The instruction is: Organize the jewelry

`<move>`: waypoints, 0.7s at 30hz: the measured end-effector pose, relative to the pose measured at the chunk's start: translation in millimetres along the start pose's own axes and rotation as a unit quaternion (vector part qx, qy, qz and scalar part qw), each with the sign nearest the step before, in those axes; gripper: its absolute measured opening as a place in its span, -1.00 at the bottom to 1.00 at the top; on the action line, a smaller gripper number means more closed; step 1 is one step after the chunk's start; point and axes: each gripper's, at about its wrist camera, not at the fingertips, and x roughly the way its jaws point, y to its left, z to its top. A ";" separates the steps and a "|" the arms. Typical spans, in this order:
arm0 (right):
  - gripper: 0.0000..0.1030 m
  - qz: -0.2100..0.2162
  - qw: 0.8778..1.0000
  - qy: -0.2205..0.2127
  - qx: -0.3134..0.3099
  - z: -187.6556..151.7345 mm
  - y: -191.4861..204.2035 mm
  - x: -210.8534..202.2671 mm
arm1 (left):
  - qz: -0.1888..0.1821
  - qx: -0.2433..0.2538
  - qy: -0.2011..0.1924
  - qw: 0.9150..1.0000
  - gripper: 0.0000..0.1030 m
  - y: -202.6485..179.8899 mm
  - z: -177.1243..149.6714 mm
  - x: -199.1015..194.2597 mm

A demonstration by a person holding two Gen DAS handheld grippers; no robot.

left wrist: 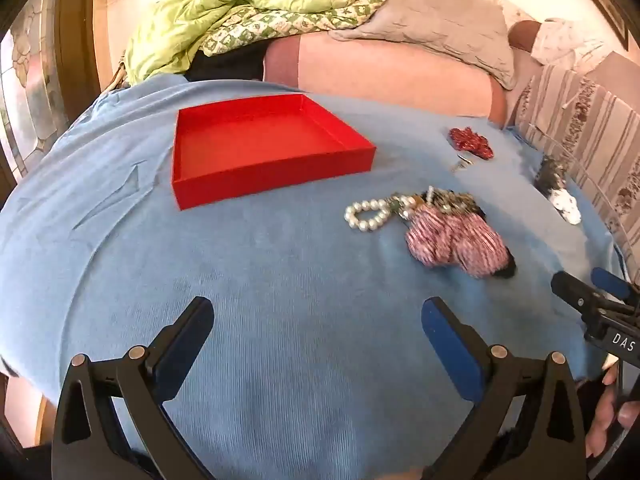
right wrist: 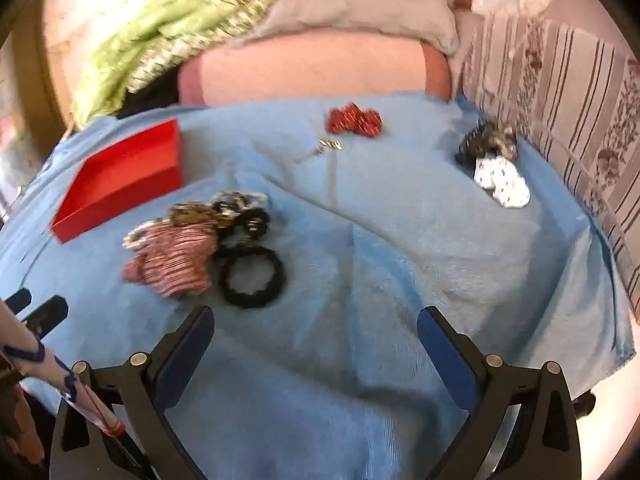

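On a blue cloth (left wrist: 280,280), both claws, left (left wrist: 318,332) and right (right wrist: 316,340), hover released near the red box (left wrist: 276,184) and jewelry pile (right wrist: 200,236).

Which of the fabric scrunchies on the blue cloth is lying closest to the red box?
The pink striped scrunchie, in the pile beside the red box. The red one and the white one lie farther off.

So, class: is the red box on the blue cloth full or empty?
Empty. The left wrist view shows the red box with a bare floor; the pearl bracelet lies outside on the blue cloth.
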 end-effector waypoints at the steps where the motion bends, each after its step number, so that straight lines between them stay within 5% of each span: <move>1: 0.97 0.008 1.000 -0.009 -0.005 -3.6 4.1 -6.9 | 0.001 0.002 -0.002 1.000 1.00 -0.2 -2.0 -3.9; 11: 0.92 0.041 0.997 -0.060 -0.034 -35.4 19.7 -59.1 | 0.010 0.034 -0.029 0.999 1.00 -23.0 -20.3 -34.9; 21: 0.85 0.058 0.996 -0.067 -0.026 -41.7 10.6 -73.6 | -0.002 0.034 -0.052 0.998 1.00 -29.2 -26.5 -49.1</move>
